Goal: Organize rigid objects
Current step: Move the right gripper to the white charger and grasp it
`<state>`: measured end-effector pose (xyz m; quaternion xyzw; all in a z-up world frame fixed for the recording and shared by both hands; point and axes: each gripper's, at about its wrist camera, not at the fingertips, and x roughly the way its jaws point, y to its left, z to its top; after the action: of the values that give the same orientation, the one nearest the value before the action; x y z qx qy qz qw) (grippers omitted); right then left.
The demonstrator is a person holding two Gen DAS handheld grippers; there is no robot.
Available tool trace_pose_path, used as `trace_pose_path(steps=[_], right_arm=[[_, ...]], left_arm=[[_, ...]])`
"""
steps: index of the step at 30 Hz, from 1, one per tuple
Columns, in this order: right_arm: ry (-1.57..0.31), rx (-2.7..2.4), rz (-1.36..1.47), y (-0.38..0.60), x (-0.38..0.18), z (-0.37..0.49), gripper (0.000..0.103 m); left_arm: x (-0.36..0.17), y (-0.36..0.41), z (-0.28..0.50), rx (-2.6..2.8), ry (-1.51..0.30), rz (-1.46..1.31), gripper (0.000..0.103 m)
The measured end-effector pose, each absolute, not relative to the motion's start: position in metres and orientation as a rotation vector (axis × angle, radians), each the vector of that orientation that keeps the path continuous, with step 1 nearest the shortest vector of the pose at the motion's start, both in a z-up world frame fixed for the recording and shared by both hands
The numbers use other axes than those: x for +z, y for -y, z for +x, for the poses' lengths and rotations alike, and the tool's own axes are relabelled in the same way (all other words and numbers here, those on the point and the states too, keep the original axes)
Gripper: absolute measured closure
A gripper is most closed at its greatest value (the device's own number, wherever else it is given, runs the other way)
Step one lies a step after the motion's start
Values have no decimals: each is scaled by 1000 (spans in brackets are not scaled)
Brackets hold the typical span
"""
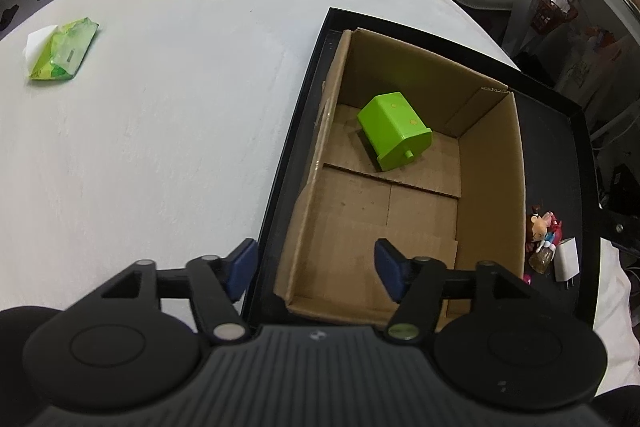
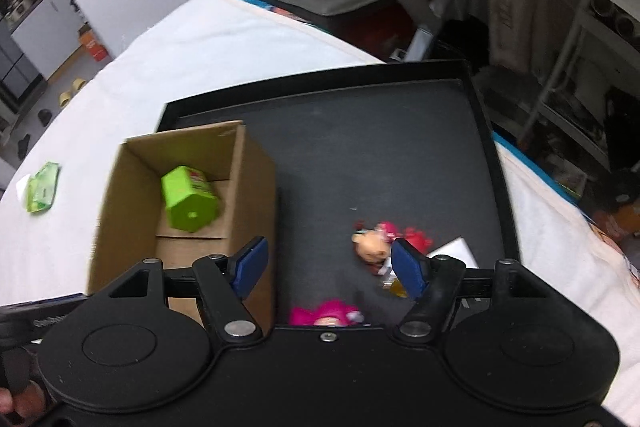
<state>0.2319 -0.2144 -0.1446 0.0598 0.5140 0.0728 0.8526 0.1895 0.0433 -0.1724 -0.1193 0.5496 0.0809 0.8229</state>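
A green plastic block (image 1: 394, 131) lies on its side inside an open cardboard box (image 1: 492, 179), which sits in a shallow black tray (image 1: 560, 155). My left gripper (image 1: 314, 271) hangs open over the box's near left wall, holding nothing. The right wrist view shows the same green block (image 2: 190, 199) in the box (image 2: 256, 187) on the tray (image 2: 380, 155). My right gripper (image 2: 328, 269) is open above the tray floor. A small mouse figurine (image 2: 374, 241), a white charger (image 2: 460, 251) and a pink toy (image 2: 326, 313) lie close under it.
The tray rests on a white cloth-covered surface (image 1: 160, 87). A green tissue pack (image 1: 62, 53) lies far left on it. The figurine (image 1: 542, 227) and white charger (image 1: 566, 259) sit right of the box. Shelving and stacked boards crowd the far right.
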Motion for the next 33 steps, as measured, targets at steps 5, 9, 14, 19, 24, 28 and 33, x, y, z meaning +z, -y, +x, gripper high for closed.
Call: trace_pose_path(steps=[5,9,14,19,24,28,33], right_arm=[[-1108,128,134,237,-156,236,35],[-1143,116,107,250,-167,240,35],[-1176,107,97,268,-181,246,38],[-1217,96,81,285,-197,251,41],[-1262,82,100,296,-215,258,48],[-1284,79,94,297,-227,262,49],[-1318,86,51,289,-245,265,56]], left_arm=[[-174,-34,196,178,-1177,-215,34],[-177,-27,201,180,-1182,-189,33],[-181,-21,211,201,-1186,-165,33],[-185,-17,220,225,-1190,-157,33],[-190,-14,228,245,-1199,-139,33],[-194,-10,234,257,-1208,-123,33],[-198,-6,239,261,-1220,-110,33]])
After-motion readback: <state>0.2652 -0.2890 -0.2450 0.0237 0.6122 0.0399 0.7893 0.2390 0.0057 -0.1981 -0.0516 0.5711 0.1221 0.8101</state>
